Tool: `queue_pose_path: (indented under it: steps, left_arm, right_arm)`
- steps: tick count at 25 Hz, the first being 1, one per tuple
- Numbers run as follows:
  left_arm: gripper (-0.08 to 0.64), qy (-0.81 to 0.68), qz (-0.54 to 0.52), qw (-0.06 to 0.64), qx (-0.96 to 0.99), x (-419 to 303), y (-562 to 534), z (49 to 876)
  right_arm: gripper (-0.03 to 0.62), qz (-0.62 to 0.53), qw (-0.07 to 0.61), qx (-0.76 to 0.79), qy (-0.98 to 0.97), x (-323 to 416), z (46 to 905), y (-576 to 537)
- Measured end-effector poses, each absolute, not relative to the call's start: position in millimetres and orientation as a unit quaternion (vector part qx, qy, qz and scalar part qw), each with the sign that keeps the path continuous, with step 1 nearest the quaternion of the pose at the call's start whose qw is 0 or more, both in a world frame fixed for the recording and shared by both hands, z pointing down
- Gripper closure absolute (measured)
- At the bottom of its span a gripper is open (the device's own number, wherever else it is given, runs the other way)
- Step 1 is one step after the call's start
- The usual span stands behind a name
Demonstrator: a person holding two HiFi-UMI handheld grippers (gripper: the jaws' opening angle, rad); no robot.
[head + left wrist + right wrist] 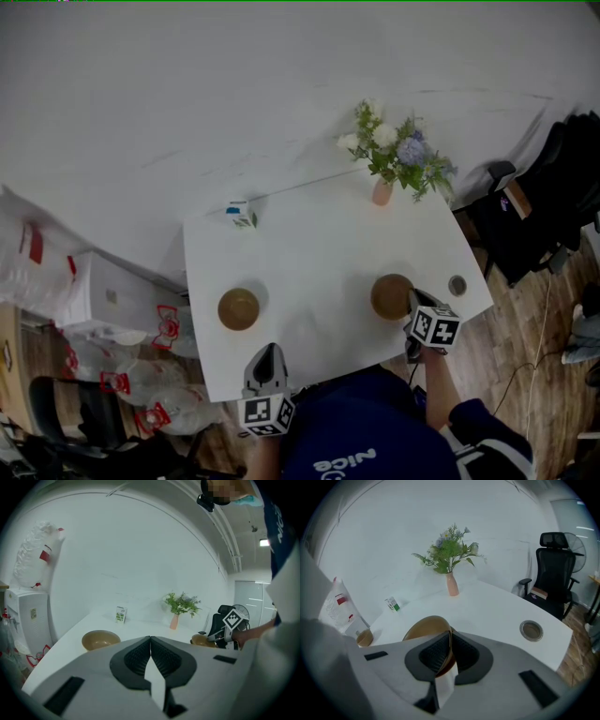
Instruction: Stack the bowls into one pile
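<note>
On the white tabletop point(319, 234) the right gripper point(413, 302) pinches the near rim of one brown bowl point(389, 295) — the other brown bowl point(238, 308) sits well apart, leftward. Jaws together and empty, the left gripper point(268, 351) hovers at the near edge.

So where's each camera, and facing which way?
Head view: on the person's head, facing steeply down at the table; left gripper, right gripper, blue shirt show.
Left gripper view: on that gripper, facing across the table; shut, empty jaws show.
Right gripper view: on that gripper, facing the right bowl its jaws clamp.
All share the flower vase.
</note>
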State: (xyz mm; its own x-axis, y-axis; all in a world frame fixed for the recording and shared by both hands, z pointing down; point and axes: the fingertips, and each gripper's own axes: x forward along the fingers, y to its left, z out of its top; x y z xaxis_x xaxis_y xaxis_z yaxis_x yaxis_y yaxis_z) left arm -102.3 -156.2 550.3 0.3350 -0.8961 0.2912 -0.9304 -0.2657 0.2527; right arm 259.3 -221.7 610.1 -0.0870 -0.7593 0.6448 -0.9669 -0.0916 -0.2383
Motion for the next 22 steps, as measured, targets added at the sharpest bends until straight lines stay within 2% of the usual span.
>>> queue_pose_path:
  steps: [22]
  left_arm:
    - [0.542, -0.578, 0.049, 0.19, 0.792, -103.7, -150.6, 552.1]
  right_arm:
    - [0.552, 0.312, 0.173, 0.669, -0.652, 262.4, 621.0, -224.6]
